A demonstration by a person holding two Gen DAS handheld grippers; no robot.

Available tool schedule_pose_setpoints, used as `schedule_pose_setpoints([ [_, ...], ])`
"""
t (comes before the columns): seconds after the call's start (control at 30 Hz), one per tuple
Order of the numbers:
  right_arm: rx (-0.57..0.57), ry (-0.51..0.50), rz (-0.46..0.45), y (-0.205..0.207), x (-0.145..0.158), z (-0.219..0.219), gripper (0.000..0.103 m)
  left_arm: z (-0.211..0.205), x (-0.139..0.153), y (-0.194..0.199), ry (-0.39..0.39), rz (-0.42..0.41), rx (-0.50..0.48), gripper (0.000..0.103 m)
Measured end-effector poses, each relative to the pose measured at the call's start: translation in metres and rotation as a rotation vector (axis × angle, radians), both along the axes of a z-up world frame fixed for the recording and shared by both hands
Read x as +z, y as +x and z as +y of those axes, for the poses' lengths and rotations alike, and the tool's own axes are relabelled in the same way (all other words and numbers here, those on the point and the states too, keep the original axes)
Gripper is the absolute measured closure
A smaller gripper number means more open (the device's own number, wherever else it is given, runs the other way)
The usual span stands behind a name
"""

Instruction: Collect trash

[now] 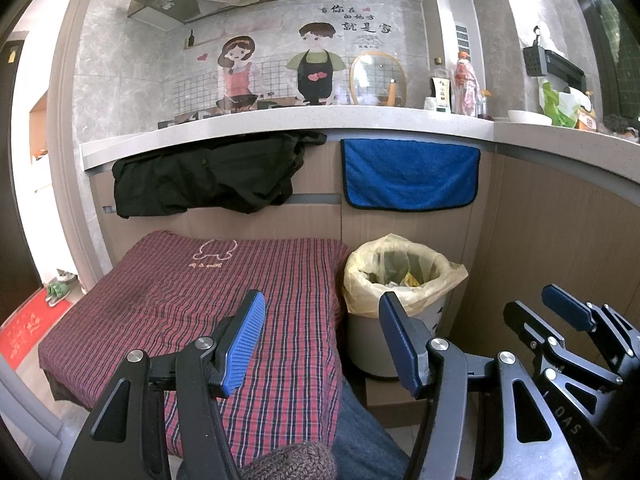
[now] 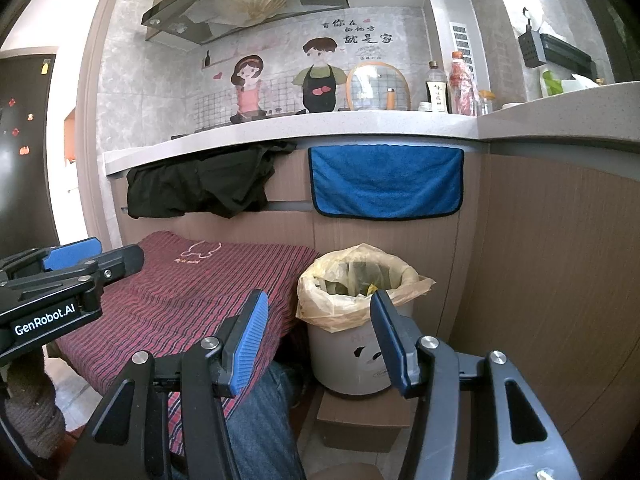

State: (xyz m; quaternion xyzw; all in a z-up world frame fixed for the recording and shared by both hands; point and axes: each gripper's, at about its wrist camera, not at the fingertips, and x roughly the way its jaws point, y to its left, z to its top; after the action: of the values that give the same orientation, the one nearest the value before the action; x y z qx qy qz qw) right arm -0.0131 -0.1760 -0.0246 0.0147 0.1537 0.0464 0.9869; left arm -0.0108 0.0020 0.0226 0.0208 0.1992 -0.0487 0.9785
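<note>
Both my left gripper (image 1: 322, 340) and right gripper (image 2: 318, 342) gaped empty, aimed toward the lined bin (image 1: 394, 276) at 1 o'clock.

- The left wrist view looks forward and slightly down, from low height, toward the counter (image 1: 288, 120) at 12 o'clock.
- The right wrist view faces the same way, from just beside.
- Both views share the trash bin (image 1: 394, 304) (image 2: 352, 320), the blue towel (image 1: 408, 172) (image 2: 386, 180) and the plaid cloth (image 1: 208, 300) (image 2: 192, 296), all near.
- Each view shows the other gripper at its edge: the right gripper (image 1: 548, 312) at 3 o'clock, the left gripper (image 2: 92, 256) at 9 o'clock.
</note>
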Motion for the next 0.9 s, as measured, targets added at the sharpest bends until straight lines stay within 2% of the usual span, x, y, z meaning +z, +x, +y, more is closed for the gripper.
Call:
schedule_pose_setpoints([
  [0.9,-0.012,0.007,-0.006,-0.005,0.006,-0.003,0.052,-0.015,0.0,0.005,-0.002,0.014,0.011,0.043],
])
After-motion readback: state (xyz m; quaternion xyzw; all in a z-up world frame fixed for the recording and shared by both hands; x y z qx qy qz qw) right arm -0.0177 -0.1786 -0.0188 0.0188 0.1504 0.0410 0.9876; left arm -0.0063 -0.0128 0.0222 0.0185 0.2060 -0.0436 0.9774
